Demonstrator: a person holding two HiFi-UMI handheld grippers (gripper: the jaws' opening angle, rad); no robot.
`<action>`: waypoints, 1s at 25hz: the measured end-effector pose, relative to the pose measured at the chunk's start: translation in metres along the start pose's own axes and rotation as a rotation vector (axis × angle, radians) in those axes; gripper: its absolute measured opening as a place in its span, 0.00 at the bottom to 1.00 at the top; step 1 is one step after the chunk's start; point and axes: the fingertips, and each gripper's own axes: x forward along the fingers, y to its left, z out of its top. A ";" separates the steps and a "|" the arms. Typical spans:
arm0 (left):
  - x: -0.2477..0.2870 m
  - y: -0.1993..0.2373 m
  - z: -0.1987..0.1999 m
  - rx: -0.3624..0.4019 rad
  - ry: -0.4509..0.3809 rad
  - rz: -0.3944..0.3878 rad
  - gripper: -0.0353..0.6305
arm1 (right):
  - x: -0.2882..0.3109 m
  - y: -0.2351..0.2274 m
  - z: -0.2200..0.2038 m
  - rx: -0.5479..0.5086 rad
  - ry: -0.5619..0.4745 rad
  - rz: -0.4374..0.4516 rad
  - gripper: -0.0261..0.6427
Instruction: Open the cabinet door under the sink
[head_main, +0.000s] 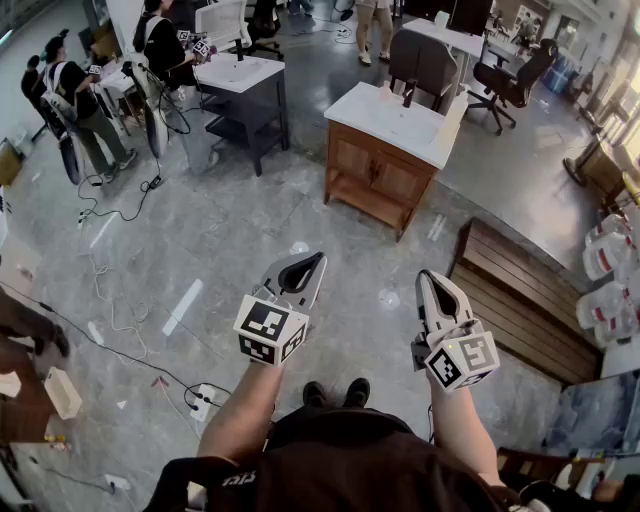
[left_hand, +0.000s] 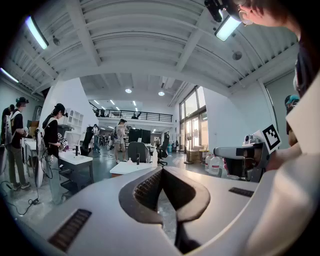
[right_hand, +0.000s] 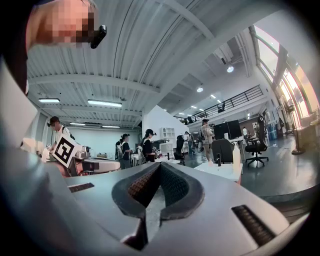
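Note:
The wooden cabinet with a white sink top and a dark faucet stands on the floor some way ahead, both of its doors closed. My left gripper and right gripper are held level side by side, well short of the cabinet, both shut with nothing between the jaws. In the left gripper view the sink top shows just over the closed left gripper, with the right gripper off to the side. The right gripper view shows the sink top beyond the closed right gripper.
A second sink stand with a dark frame is at the back left, with people working beside it. A wooden pallet and white jugs lie at the right. Cables and a power strip cross the floor at left.

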 end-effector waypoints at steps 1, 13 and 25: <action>-0.004 -0.001 0.000 -0.004 -0.008 -0.015 0.07 | -0.001 0.003 -0.001 0.001 0.002 -0.005 0.05; -0.032 0.018 -0.008 -0.033 -0.018 -0.004 0.08 | 0.007 0.030 -0.009 -0.017 0.009 -0.018 0.05; -0.020 0.053 -0.037 -0.057 0.096 0.052 0.08 | 0.037 0.021 -0.027 0.053 0.029 -0.014 0.06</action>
